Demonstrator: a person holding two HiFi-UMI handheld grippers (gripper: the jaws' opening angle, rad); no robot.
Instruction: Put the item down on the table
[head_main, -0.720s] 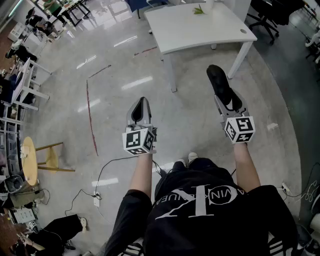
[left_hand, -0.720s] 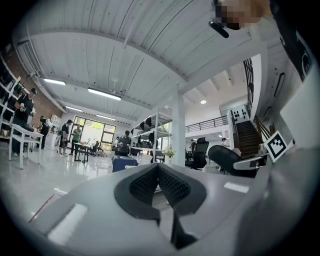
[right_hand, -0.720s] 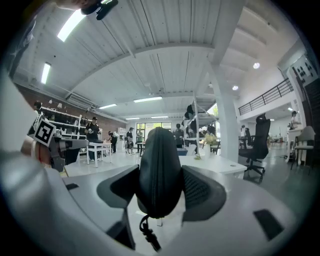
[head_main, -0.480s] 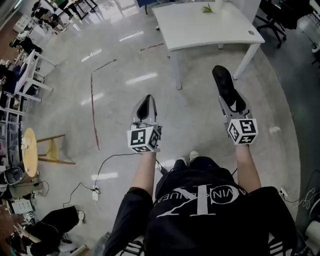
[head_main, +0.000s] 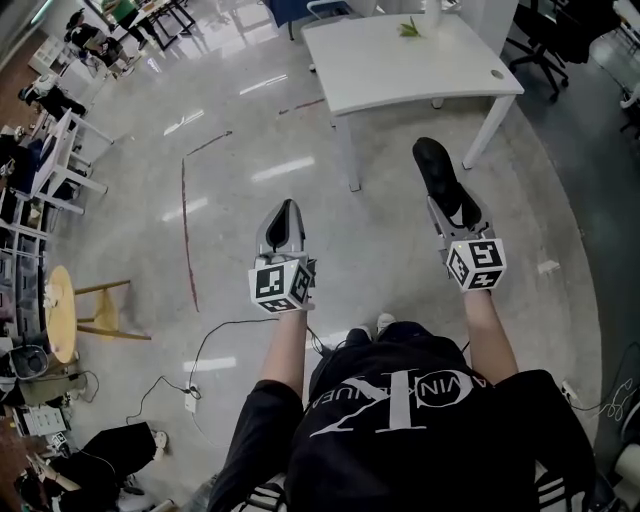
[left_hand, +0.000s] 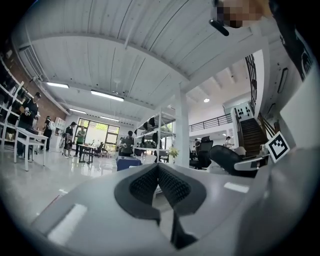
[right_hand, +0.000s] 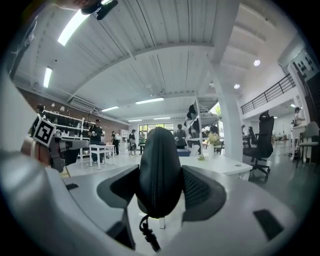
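My right gripper (head_main: 443, 188) is shut on a black zippered pouch (head_main: 437, 168), held upright in the air over the floor, short of the white table (head_main: 420, 65). In the right gripper view the pouch (right_hand: 159, 170) fills the gap between both pads, its zip pull hanging below, and the white table (right_hand: 222, 165) lies ahead. The left gripper (head_main: 284, 216) hangs over the floor to the left, shut with nothing in it; its pads (left_hand: 172, 186) meet at their tips.
A small green sprig (head_main: 410, 24) lies at the table's far edge. A black office chair (head_main: 545, 30) stands at the table's right. A yellow stool (head_main: 62, 318) and a floor cable (head_main: 215, 335) are at the left. People stand at the far desks (left_hand: 30, 137).
The head view has swayed a little and the table sits slightly nearer. Both grippers keep about the same stance, and the pouch stays in the right gripper.
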